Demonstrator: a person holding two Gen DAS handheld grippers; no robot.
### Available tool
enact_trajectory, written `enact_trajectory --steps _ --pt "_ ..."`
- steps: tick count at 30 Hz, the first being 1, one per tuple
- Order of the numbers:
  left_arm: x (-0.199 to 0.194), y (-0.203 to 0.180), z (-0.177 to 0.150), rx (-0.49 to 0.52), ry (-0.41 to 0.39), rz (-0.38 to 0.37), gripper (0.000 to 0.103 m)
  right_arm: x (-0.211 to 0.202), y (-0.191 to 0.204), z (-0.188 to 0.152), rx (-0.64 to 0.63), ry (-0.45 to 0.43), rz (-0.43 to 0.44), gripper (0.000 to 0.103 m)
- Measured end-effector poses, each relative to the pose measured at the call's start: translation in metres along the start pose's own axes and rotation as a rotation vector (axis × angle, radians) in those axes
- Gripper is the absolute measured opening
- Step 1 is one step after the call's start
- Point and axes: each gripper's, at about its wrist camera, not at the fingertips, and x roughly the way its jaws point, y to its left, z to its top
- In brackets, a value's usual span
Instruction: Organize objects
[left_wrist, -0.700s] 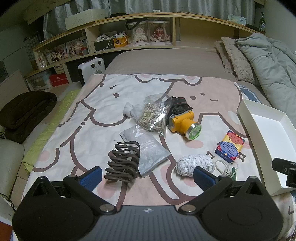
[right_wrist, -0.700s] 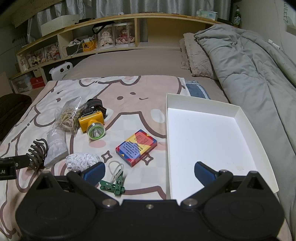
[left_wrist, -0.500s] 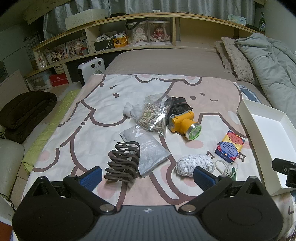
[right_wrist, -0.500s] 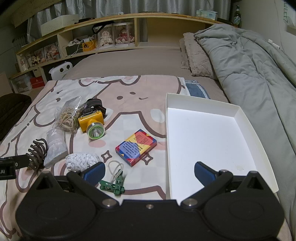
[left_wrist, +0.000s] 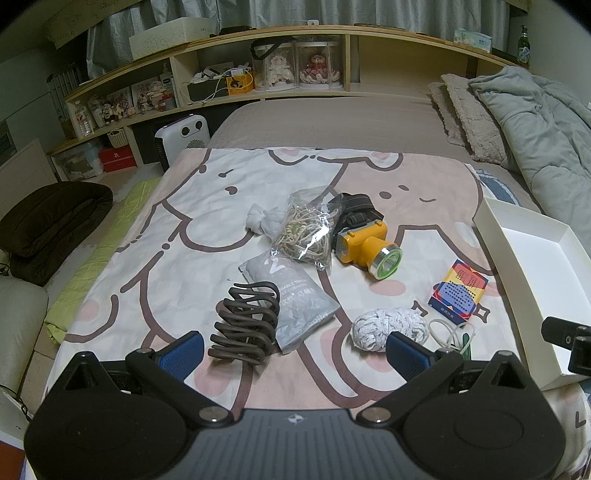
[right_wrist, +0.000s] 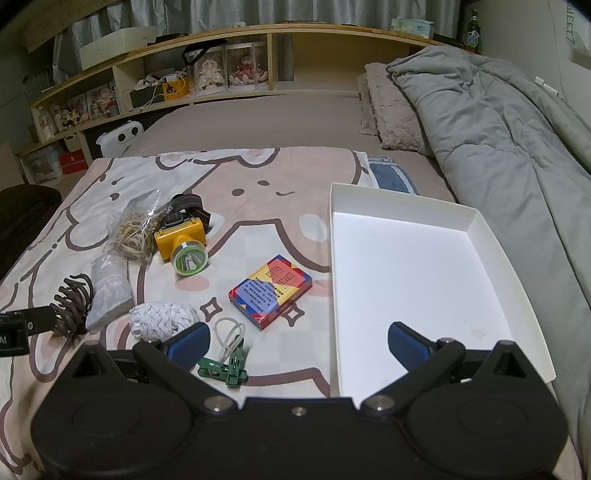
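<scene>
Loose objects lie on a cartoon-print blanket: a brown claw hair clip, a grey packet, a bag of rubber bands, a yellow headlamp, a white cloth ball, a colourful card box and a green clip. An empty white tray lies at the right. My left gripper is open and empty, just short of the hair clip. My right gripper is open and empty, over the tray's near left edge.
A grey duvet and pillows lie to the right of the tray. Shelves with dolls and boxes run along the back. A white heater and a dark cushion stand left of the bed.
</scene>
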Motion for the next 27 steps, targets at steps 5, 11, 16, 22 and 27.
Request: enact_trajectory --steps 5,11,16,22,27 --pt "0.0000 0.0002 -0.0001 0.000 0.000 0.000 0.103 0.0003 -0.0003 -0.0007 0.000 0.001 0.000 0.103" --pt "0.0001 0.0000 -0.0001 -0.002 0.000 0.000 0.103 0.0007 0.0002 -0.0010 -0.001 0.005 -0.004 0.103" --pt "0.0001 0.0004 -0.0001 -0.002 0.000 0.001 0.103 0.0006 0.0011 -0.0003 -0.002 0.007 -0.004 0.103" --pt "0.0001 0.0004 0.0000 -0.002 0.000 0.001 0.103 0.0008 0.0010 -0.0004 -0.002 0.007 -0.005 0.103" --pt "0.0000 0.0001 -0.0002 -0.001 0.000 0.001 0.103 0.0009 0.0009 -0.0002 -0.003 0.007 -0.004 0.103"
